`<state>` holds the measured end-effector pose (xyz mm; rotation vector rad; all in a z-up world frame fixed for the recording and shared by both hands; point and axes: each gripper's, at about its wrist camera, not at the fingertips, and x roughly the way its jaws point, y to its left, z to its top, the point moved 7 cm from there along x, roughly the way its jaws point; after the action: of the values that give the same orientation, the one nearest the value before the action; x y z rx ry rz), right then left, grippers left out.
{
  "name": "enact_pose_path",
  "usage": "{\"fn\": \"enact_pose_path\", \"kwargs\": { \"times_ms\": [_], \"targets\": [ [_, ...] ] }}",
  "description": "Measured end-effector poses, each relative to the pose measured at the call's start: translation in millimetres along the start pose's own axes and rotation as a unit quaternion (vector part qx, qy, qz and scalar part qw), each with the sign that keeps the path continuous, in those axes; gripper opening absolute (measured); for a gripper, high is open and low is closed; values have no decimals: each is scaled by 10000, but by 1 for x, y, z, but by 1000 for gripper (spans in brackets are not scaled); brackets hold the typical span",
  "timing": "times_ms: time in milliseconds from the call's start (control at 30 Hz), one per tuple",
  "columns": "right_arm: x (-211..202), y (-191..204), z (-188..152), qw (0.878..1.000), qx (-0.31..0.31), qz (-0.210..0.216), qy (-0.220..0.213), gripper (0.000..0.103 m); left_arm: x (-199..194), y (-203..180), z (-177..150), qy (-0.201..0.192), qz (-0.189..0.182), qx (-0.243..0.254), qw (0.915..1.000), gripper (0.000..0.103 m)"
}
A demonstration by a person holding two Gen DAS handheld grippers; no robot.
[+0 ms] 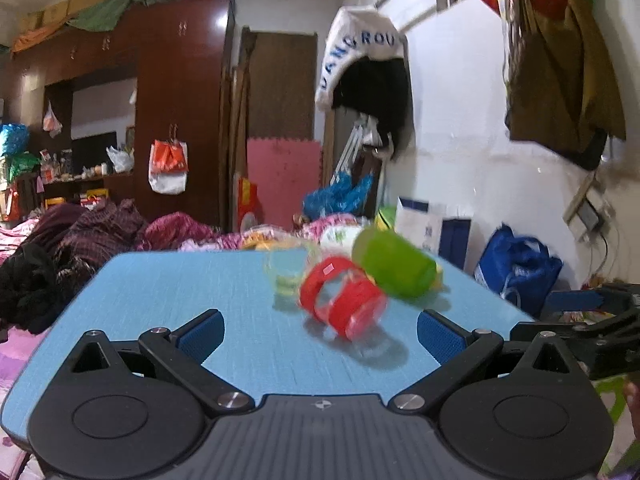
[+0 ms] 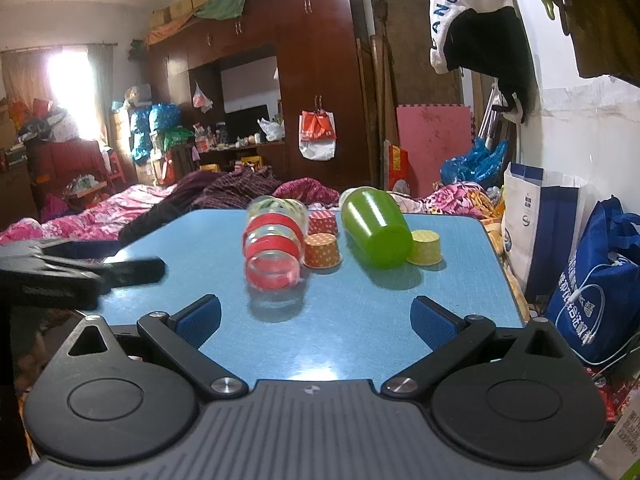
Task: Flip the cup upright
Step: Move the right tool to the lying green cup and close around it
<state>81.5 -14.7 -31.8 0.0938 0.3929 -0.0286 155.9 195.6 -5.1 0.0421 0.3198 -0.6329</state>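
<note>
Green cup (image 2: 376, 232) lies tipped at frame centre-right, base toward the right gripper (image 2: 316, 322), both grippers' jaws wide, empty.

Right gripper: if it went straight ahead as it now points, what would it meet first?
Probably the clear cup with red bands, lying on its side just left of centre. The right gripper is open and empty; depth is uncertain, so it might pass right of it.

Clear glass cup with red bands (image 2: 273, 254) (image 1: 343, 303): on its side on the light-blue tabletop (image 2: 352, 332), base toward camera. Green plastic cup (image 2: 377, 227) (image 1: 394, 262): tipped over, just right.
</note>
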Motion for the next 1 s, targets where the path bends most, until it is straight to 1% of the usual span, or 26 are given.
{"fn": "enact_pose_path", "kwargs": {
  "times_ms": [100, 167, 233, 267, 333, 400, 500, 633, 767, 900, 1000],
  "targets": [
    [20, -19, 20, 10000, 61, -1, 66, 102, 8, 7, 3, -3, 44, -91, 9999, 103],
    [36, -27, 34, 9999, 25, 7, 105, 102, 17, 12, 1, 172, -26, -169, 9997, 103],
    [55, -32, 48, 9994, -114, -167, 265, 102, 22, 13, -2, 309, -136, -196, 9992, 103],
    [66, -33, 55, 9987, -243, -219, 397, 102, 24, 14, -3, 335, -153, -206, 9991, 103],
    [87, -33, 64, 9961, -379, -168, 782, 102, 25, 17, -4, 338, -122, -173, 9992, 103],
    [109, -38, 72, 9929, -284, -73, 1154, 102, 23, 20, -4, 307, -94, -162, 9994, 103],
    [128, -42, 79, 9890, -244, -16, 1461, 102, 21, 26, -4, 295, -137, -256, 9991, 103],
    [145, -43, 79, 9819, -553, -270, 1792, 102, 26, 31, -5, 335, -185, -383, 9985, 103],
    [158, -43, 78, 9774, -612, -320, 1998, 100, 30, 35, -9, 427, -226, -470, 9977, 103],
    [173, -47, 73, 9703, -681, -343, 2296, 93, 32, 35, -13, 459, -244, -486, 9975, 103],
    [178, -47, 68, 9664, -704, -318, 2451, 83, 33, 36, -14, 480, -254, -503, 9973, 103]
  ]
}}
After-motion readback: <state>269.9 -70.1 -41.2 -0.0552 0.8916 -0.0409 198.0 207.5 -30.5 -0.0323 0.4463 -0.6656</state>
